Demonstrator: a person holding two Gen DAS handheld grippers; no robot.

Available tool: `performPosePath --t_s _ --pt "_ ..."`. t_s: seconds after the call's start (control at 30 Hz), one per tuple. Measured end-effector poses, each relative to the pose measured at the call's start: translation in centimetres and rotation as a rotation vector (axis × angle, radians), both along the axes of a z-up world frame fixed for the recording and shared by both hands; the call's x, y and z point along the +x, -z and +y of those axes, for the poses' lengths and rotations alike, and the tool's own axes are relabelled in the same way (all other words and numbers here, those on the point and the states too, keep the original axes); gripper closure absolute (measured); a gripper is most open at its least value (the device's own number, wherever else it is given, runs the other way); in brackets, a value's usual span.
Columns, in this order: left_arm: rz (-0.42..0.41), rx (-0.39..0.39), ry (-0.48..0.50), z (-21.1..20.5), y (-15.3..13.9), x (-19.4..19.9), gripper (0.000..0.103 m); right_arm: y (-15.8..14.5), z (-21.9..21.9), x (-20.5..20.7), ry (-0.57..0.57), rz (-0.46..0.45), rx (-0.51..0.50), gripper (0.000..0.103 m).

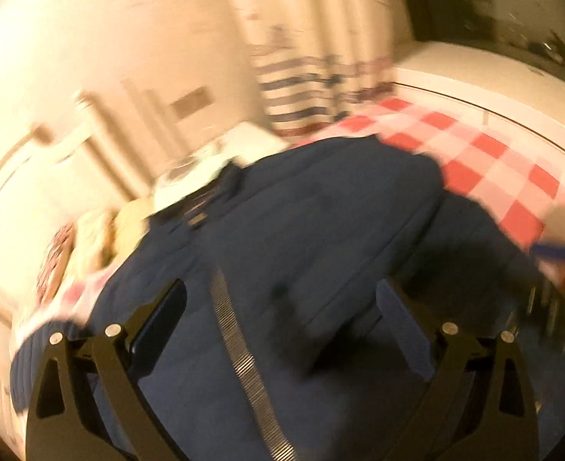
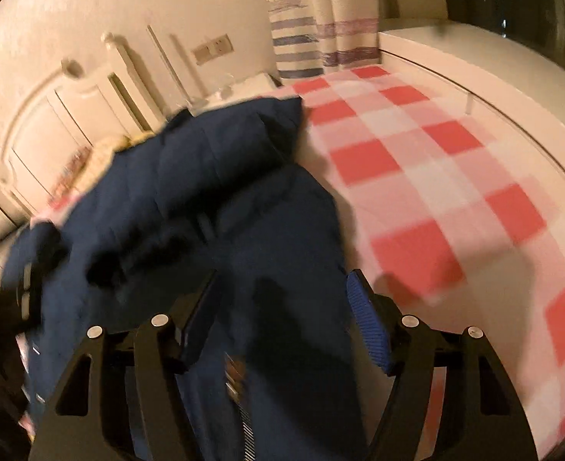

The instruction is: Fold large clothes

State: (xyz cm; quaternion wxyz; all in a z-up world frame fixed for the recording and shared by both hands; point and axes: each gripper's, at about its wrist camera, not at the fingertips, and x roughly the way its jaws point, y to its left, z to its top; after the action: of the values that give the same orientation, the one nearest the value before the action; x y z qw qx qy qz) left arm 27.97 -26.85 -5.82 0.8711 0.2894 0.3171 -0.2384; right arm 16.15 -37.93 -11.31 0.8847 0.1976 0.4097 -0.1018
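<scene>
Although the navy jacket (image 2: 221, 199) is already gathered on the red-and-white checked bedspread (image 2: 417, 176), no finished fold is shown in either view. The garment is seen bunched and rumpled, with one thick layer doubled back over itself toward the headboard (image 2: 52, 123) side, and its zipper (image 1: 240, 353) is left running open down the front. The fabric is spread across the near half of the bed, while the far half of the bedspread is left bare up to the striped curtain (image 2: 305, 50).

The left gripper (image 1: 282, 319) is held over the middle of the jacket with its jaws spread wide; nothing is pinched between them (the cloth lies below, not pressed by the pads). The right gripper (image 2: 282, 307) is likewise held with its jaws apart above the lower edge of the garment, and no cloth is seen clamped by its blue pad (image 2: 371, 326).

The work is judged to be at an early to middle stage: one rough fold-over appears made, but flattening, squaring of the edges and the further folds are still required. Heavy blur in the left view limits finer assessment.
</scene>
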Motion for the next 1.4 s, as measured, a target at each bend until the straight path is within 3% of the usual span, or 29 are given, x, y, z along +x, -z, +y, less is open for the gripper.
performPosePath --t_s 0.1,0.2,0.23,0.27,0.33,0.4,0.47,0.57,0.67,0.7,0.73,0.87,1.03,1.17,1.23,1.3,1.37,1.4 --pt "0.017 0.063 0.03 -4.9 1.4 1.0 0.005 1.8 0.2 -0.1 -0.021 0.019 -0.027 0.024" --pt "0.02 0.123 0.011 -8.0 3.4 2.1 0.008 2.1 0.4 -0.4 -0.024 -0.013 -0.045 0.023" --pt "0.043 0.13 0.011 -8.4 4.2 2.5 0.026 2.1 0.5 -0.3 -0.026 -0.013 -0.049 0.021" --pt "0.071 0.108 0.024 -8.5 4.6 2.6 0.038 2.2 0.4 -0.1 -0.029 -0.013 -0.054 0.021" --pt "0.045 0.027 0.03 -7.5 3.6 1.9 0.076 2.2 0.5 -0.1 -0.033 -0.014 -0.052 0.019" --pt "0.005 -0.087 0.012 -5.4 1.1 1.4 0.08 2.2 0.3 -0.1 -0.034 -0.02 -0.044 0.019" --pt "0.031 -0.295 -0.04 -1.1 -2.4 2.1 0.081 2.3 -0.1 -0.1 -0.033 -0.027 -0.032 0.019" --pt "0.146 -0.629 -0.161 9.0 -6.0 4.7 0.081 2.2 -0.2 -0.2 -0.031 -0.033 -0.023 0.019" --pt "0.2 -0.818 -0.323 19.1 -5.4 6.0 0.071 2.2 -0.3 -0.1 -0.029 -0.035 -0.019 0.019" --pt "0.215 -0.858 -0.39 22.6 -4.4 6.1 0.04 2.2 -0.3 -0.1 -0.029 -0.035 -0.021 0.019" --pt "0.234 -0.878 -0.438 25.2 -3.4 6.0 0.002 2.2 -0.2 0.0 -0.029 -0.033 -0.023 0.019" --pt "0.354 -0.937 -0.557 33.2 2.2 5.9 0.003 2.3 -0.1 0.2 -0.028 -0.03 -0.03 0.019" --pt "0.465 -1.032 -0.584 36.8 6.2 6.6 0.006 2.4 0.3 0.0 -0.03 -0.026 -0.037 0.019" --pt "0.491 -1.02 -0.593 36.1 6.9 8.2 0.018 2.4 0.4 0.0 -0.029 -0.026 -0.039 0.019" --pt "0.468 -0.97 -0.614 35.4 6.8 8.5 0.031 2.4 0.5 0.1 -0.029 -0.023 -0.045 0.019" --pt "0.386 -0.833 -0.689 34.5 6.0 8.1 0.051 2.4 0.5 0.1 -0.028 -0.023 -0.044 0.019" --pt "0.192 -0.668 -0.764 33.1 4.1 6.5 0.051 2.4 0.5 0.0 -0.025 -0.023 -0.043 0.019" --pt "0.119 -0.61 -0.772 32.4 3.3 6.0 0.045 2.4 0.6 0.0 -0.023 -0.023 -0.043 0.019"
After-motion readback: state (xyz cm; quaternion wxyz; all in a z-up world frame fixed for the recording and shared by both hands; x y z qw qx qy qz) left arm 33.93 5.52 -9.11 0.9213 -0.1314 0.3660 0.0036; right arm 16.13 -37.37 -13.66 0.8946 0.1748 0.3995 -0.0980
